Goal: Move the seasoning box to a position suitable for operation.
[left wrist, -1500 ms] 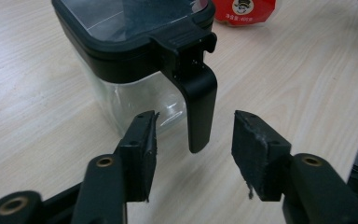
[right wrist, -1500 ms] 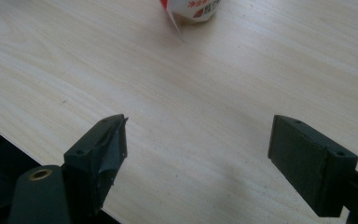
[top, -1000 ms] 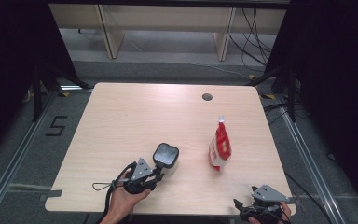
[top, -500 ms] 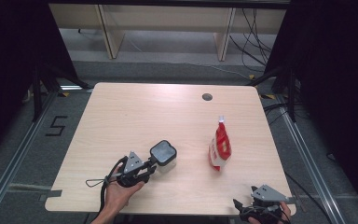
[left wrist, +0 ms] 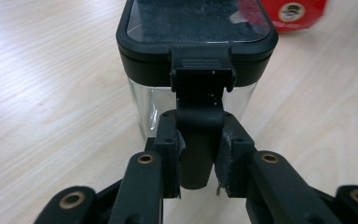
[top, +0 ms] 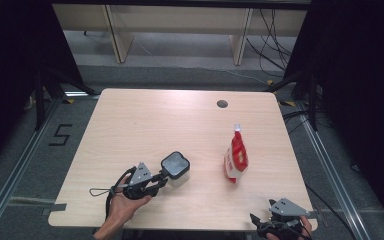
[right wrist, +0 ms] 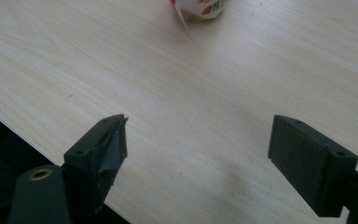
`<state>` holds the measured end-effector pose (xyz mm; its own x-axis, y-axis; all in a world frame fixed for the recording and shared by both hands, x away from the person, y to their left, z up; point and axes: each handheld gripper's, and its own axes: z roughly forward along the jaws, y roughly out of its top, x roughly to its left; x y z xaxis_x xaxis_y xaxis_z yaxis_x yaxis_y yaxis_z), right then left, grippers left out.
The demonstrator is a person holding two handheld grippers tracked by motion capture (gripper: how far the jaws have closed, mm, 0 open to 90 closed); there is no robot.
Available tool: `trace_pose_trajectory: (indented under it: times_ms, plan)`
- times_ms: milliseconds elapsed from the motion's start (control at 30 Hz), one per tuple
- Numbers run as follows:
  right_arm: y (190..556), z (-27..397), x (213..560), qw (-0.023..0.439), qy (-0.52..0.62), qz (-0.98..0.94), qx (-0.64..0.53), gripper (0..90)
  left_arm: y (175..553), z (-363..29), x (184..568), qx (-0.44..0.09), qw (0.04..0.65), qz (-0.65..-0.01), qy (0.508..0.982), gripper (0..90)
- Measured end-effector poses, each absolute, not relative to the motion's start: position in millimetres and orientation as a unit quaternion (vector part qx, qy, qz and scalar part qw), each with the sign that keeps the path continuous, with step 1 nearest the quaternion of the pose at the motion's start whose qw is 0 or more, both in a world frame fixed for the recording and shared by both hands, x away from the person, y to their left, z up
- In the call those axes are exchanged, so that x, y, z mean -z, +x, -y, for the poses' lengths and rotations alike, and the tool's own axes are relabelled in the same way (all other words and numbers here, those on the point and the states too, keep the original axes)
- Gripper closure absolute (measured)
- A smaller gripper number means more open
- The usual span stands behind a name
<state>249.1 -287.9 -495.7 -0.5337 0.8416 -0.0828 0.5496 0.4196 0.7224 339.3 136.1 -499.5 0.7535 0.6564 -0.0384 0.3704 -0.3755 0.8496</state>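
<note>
A clear container [top: 179,178] with a black lid [left wrist: 196,28] stands on the wooden table [top: 180,115] at the near left. My left gripper [top: 163,176] [left wrist: 199,158] is shut on the black handle [left wrist: 199,126] that hangs from the lid's latch. Its jaws have just closed a little further with the handle between them. A red and white pouch [top: 236,159] [right wrist: 200,8] stands upright right of the middle. My right gripper [top: 262,221] [right wrist: 198,149] rests open at the near right table edge, with nothing between its jaws.
A round cable hole [top: 222,104] sits in the far part of the table. The pouch [left wrist: 291,9] shows just behind the container in the left gripper view. Floor rails and cables run around the table.
My left hand has shifted slightly to the left, taking the container with it. The right gripper and the pouch have stayed in place.
</note>
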Motion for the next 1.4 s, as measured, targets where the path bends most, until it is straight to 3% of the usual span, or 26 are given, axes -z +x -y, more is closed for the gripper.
trace_pose_trajectory:
  times_ms: [500, 1400]
  plan:
    - [248.8, 287.9, 496.0, 0.224, 0.428, -0.813, -0.325, 20.3, 311.8, -117.4, 498.6, -0.102, 0.474, -0.234, 0.843, 72.4]
    - [247.9, 285.5, 497.4, 0.216, 0.432, -0.813, -0.325, 20.3, 303.4, -117.8, 499.6, -0.055, 0.488, -0.170, 0.854, 72.1]
